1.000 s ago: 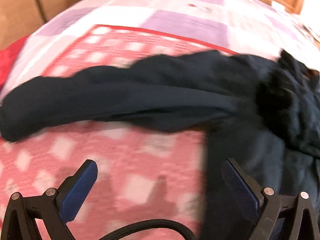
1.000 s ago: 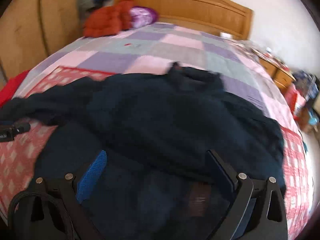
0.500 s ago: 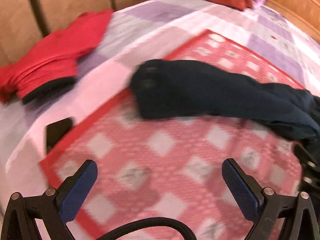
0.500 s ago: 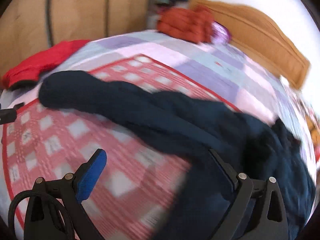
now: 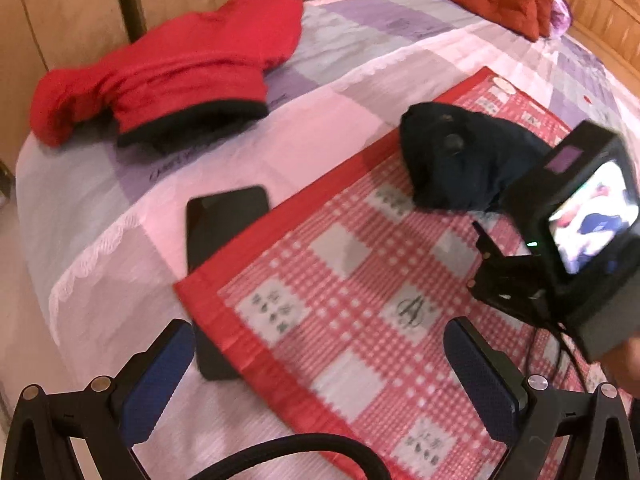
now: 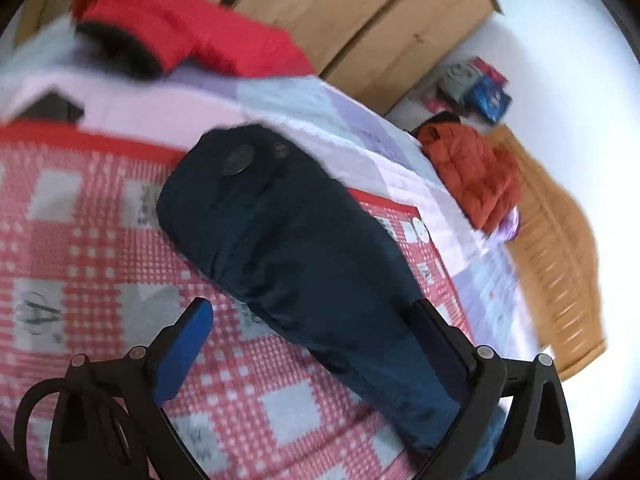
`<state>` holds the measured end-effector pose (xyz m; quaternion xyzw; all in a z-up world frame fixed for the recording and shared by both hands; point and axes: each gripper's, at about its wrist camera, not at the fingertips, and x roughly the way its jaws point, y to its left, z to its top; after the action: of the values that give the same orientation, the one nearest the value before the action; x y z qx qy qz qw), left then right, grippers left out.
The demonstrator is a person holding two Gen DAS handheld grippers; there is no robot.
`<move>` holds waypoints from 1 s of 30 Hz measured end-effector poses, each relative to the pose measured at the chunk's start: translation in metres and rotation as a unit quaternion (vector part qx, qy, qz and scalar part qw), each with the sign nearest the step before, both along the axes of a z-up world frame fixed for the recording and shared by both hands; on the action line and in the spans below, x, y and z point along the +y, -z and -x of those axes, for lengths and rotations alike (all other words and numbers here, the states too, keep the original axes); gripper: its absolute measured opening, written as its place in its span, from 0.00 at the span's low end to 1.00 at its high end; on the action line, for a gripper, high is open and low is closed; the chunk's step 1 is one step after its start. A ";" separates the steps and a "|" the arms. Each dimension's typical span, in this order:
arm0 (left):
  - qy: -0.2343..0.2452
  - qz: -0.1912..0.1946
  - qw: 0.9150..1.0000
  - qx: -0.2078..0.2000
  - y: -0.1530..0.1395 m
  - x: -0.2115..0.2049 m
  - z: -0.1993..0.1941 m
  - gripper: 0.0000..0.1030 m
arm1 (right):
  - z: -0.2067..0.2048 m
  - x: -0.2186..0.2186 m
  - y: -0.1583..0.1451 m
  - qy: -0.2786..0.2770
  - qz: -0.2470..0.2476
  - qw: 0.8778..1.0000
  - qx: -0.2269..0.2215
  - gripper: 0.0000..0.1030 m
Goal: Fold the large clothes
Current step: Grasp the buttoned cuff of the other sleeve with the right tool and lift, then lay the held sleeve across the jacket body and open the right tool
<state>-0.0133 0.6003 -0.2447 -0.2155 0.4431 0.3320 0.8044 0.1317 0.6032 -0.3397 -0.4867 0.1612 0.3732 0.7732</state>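
The navy sleeve [image 6: 304, 256] lies on the red checked mat [image 5: 360, 320] on your bed. Its long axis runs diagonally, with the buttoned cuff [image 6: 240, 160] pointing toward the mat's far red border and the wardrobe side.

Your right gripper [image 6: 316, 344] hovers over the sleeve's mid-length, jaws spread apart to either side of the cloth, holding nothing. Your left gripper [image 5: 320, 364] hangs over the mat's near corner, jaws likewise wide apart and empty.

Around the sleeve: a black phone [image 5: 224, 232] lies partly tucked under the mat's edge. A red jacket [image 5: 172, 68] rests near the wardrobe, well apart from the cuff, and an orange quilted garment [image 6: 476, 172] sits by the headboard.

Only the left wrist view shows the right gripper's camera body [image 5: 580, 216], which hides the rest of the sleeve. Only the right wrist view shows the cuff buttons clearly.
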 end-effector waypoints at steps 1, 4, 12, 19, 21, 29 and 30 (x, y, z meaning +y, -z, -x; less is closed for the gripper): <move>-0.003 0.003 1.000 -0.001 0.003 0.002 0.004 1.00 | 0.001 0.006 0.007 -0.002 0.011 1.000 -0.015 0.98; -0.009 0.011 1.000 -0.004 0.006 0.005 0.011 1.00 | 0.001 0.021 0.014 -0.014 0.012 0.999 -0.027 0.98; -0.016 0.021 1.000 -0.005 0.009 0.003 0.019 1.00 | -0.039 0.060 0.014 -0.008 0.020 0.999 0.037 0.67; -0.009 0.020 1.000 -0.014 0.001 -0.004 0.004 1.00 | -0.088 0.024 -0.037 0.053 -0.115 0.968 0.216 0.23; -0.001 0.018 1.000 -0.018 -0.004 -0.011 -0.006 1.00 | -0.103 0.008 -0.055 0.068 -0.153 0.954 0.250 0.23; 0.056 0.010 0.998 -0.039 -0.030 -0.054 -0.074 1.00 | -0.157 -0.098 -0.134 0.128 -0.273 0.907 0.295 0.22; 0.065 0.010 0.997 -0.042 -0.033 -0.063 -0.087 1.00 | -0.164 -0.114 -0.143 0.136 -0.282 0.903 0.295 0.22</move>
<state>0.0735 0.5371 -0.2112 -0.2078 0.4253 0.2651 0.8400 0.2956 0.4889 -0.1963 -0.0892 0.3341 0.4212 0.8385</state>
